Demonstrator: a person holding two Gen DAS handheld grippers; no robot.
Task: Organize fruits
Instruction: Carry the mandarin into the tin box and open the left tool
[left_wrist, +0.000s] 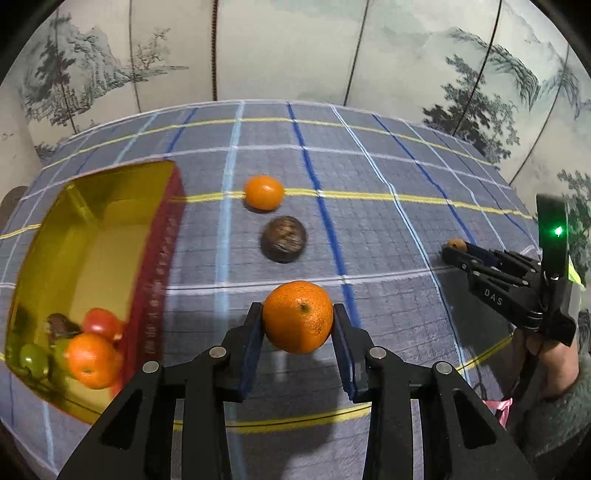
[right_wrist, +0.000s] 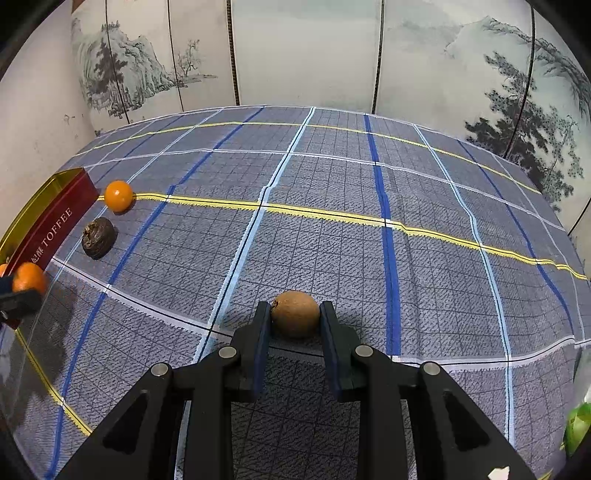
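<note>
My plaid-clothed worktop (right_wrist: 332, 229) meets a painted screen (right_wrist: 303, 51) at its far edge, mid-cloth bare. My left hand-held gripper (left_wrist: 297, 325) pinches an orange (left_wrist: 297, 316); the right hand-held gripper (right_wrist: 295, 321) pinches a brown fruit (right_wrist: 295, 314).

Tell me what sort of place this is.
Probably a room at home, staged for recording: a table under a plaid cloth, a folding screen painted with ink landscapes behind it, and a toffee tin holding fruit.

Orange mandarin (left_wrist: 297, 316), brown fruit (right_wrist: 295, 314), red-and-gold tin (left_wrist: 155, 280), blue plaid cloth (right_wrist: 332, 240).
</note>
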